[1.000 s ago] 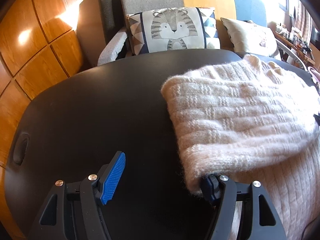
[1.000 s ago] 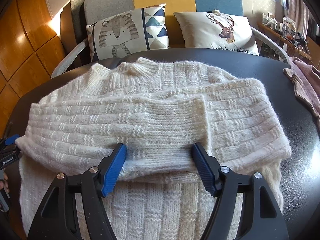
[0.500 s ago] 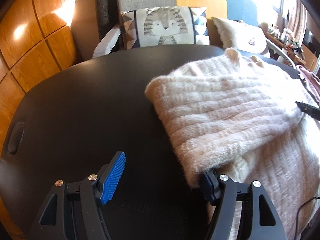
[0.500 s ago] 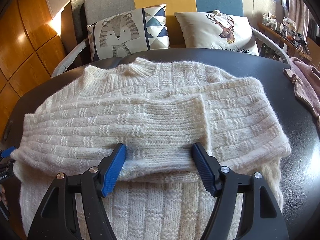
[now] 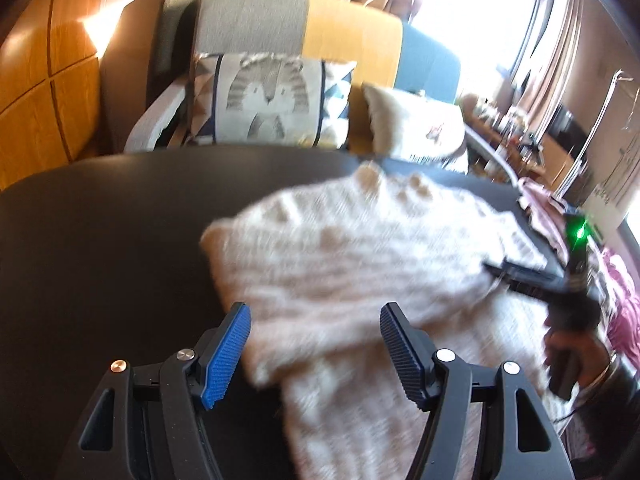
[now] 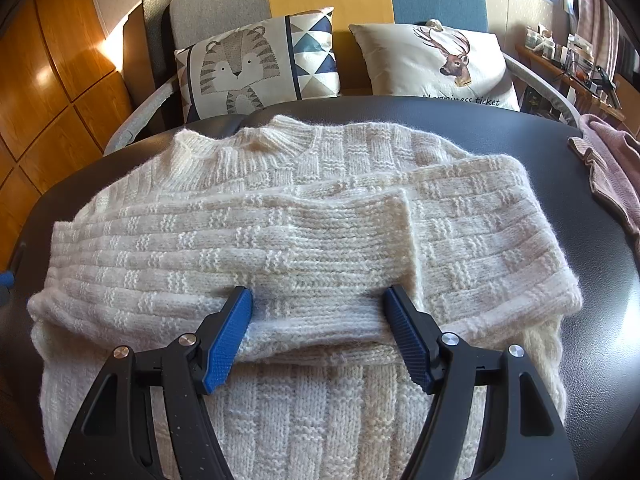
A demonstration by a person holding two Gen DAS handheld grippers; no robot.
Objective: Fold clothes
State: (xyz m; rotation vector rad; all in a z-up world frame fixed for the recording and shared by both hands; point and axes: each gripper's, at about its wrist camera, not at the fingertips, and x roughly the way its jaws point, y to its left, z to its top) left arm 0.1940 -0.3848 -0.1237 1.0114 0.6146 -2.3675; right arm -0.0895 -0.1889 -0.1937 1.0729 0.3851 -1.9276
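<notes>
Since the earlier left wrist frame our left gripper (image 5: 314, 352) has lifted and swung over the cream sweater (image 5: 360, 264); the sleeve edge that sat at its right pad now lies below both pads. Left wrist view, blurred: tongs apart, pinching nothing; folded sleeve corner beneath them on the black table (image 5: 100, 260). Right gripper (image 5: 520, 272) shows at the far side, resting on the knit, with the hand (image 5: 576, 360) gripping its handle.

Right wrist view, unchanged from before: right gripper (image 6: 318, 336) with tongs apart, pads bedded against the lower edge of the folded sleeves, straddling but not pinching it. Sweater (image 6: 304, 240) lies flat mid-table (image 6: 600, 320), collar away from us. Pink garment (image 6: 612, 168) waits at the right edge.

We judge both sleeves crossed in; body folds remain, then the pink piece.
</notes>
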